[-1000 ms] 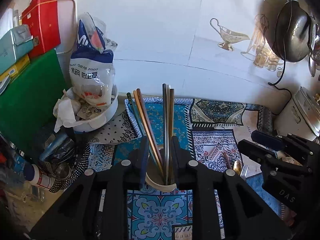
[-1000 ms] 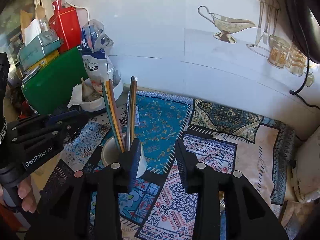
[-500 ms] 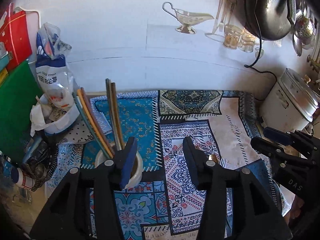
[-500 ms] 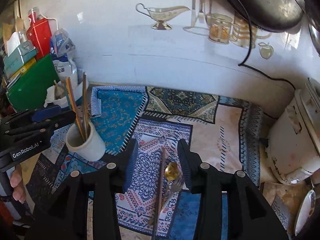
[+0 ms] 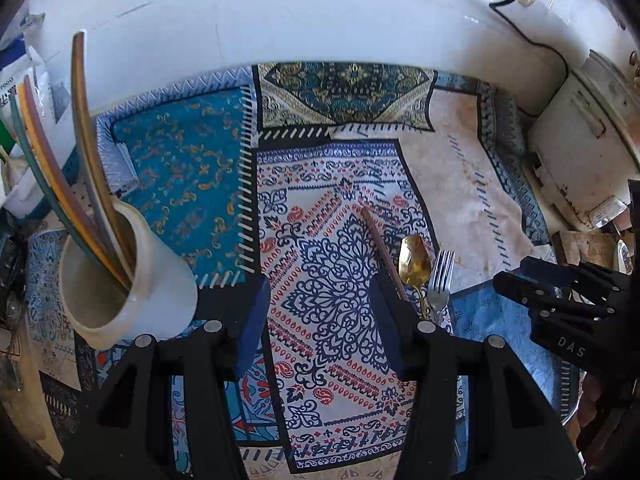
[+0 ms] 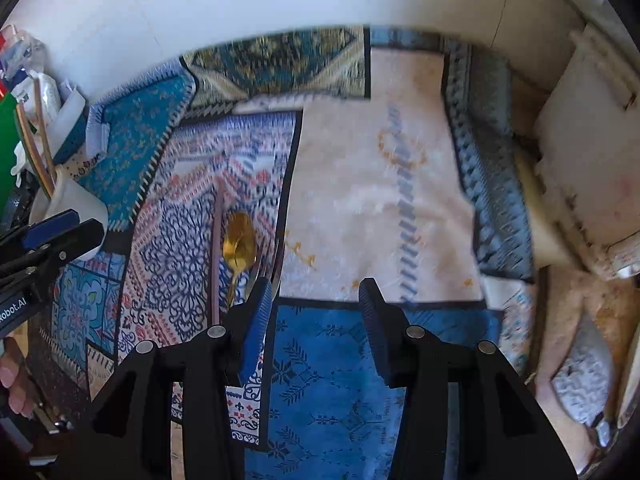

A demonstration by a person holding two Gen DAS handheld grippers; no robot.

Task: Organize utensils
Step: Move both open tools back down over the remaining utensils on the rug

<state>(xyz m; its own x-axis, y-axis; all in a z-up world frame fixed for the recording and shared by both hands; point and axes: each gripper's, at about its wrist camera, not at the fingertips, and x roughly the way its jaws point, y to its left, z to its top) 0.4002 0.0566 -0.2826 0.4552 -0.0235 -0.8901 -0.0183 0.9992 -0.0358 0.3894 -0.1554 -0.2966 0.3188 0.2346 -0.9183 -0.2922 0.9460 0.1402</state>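
A white cup [image 5: 132, 280] holding several chopsticks [image 5: 86, 152] stands at the left on the patterned mat; it also shows in the right wrist view [image 6: 76, 204]. A gold spoon [image 5: 416, 264], a steel fork [image 5: 440, 280] and a brown chopstick [image 5: 380, 248] lie side by side on the mat. The spoon [image 6: 240, 244] and chopstick [image 6: 217, 252] show left of my right gripper. My left gripper [image 5: 320, 300] is open and empty above the mat, its right finger over the chopstick's near end. My right gripper [image 6: 312, 300] is open and empty; its left finger hides most of the fork.
A patchwork mat [image 5: 184, 160] covers the counter against a white wall. A white appliance [image 5: 580, 140] stands at the right, with a black cord [image 5: 532, 40] behind it. Bags and a green board [image 6: 6, 152] crowd the left edge.
Both grippers have swung right and tipped down, away from the cup toward the loose spoon, fork and chopstick. The cup has slid to the left of both views. The right view is blurred by motion.
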